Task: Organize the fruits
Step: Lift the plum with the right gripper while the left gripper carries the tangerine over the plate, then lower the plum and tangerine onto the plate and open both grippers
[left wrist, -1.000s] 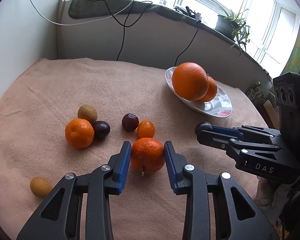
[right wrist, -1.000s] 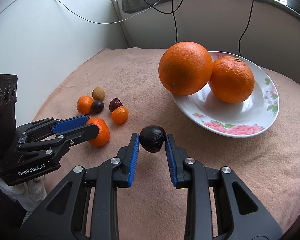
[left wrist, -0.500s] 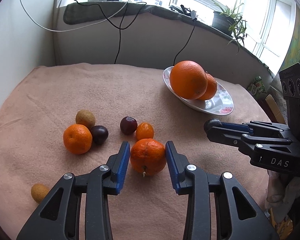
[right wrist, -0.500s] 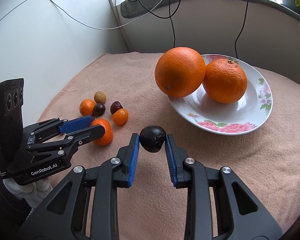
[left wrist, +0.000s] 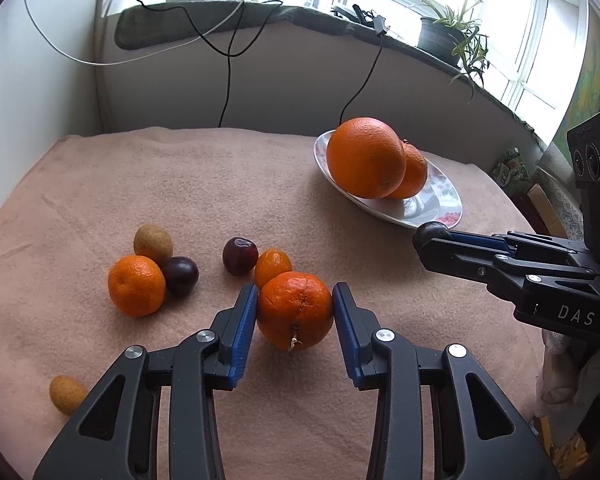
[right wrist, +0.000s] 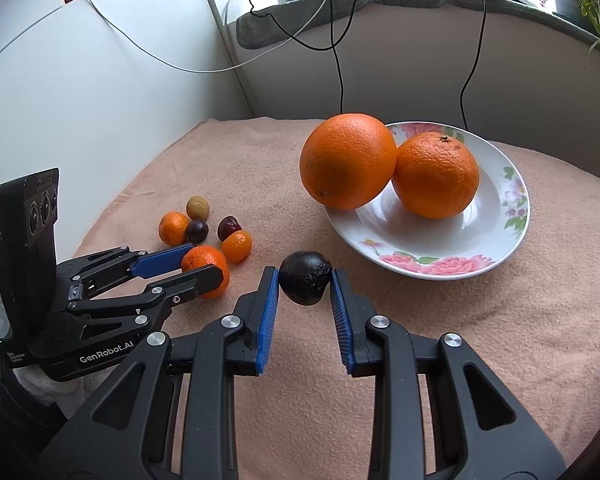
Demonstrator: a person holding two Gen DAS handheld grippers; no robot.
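My left gripper (left wrist: 295, 308) is shut on a tangerine (left wrist: 295, 310) and holds it above the pink cloth; it also shows in the right wrist view (right wrist: 204, 270). My right gripper (right wrist: 305, 280) is shut on a dark wrinkled fruit (right wrist: 305, 277), short of the floral plate (right wrist: 500, 248). The plate holds two big oranges (right wrist: 348, 166) (right wrist: 436, 174). Loose on the cloth lie a tangerine (left wrist: 136, 285), two dark plums (left wrist: 180, 275) (left wrist: 240, 255), a kumquat (left wrist: 273, 266) and a brownish fruit (left wrist: 153, 243).
A small tan fruit (left wrist: 66, 394) lies at the cloth's near left. White walls close the left and back. Cables (left wrist: 228, 56) hang from the sill, where a potted plant (left wrist: 452, 36) stands. The cloth-covered table (left wrist: 180, 176) drops off at the right.
Both grippers have lifted and drawn back a little with their fruits held. The plate and loose fruits have not moved on the cloth.
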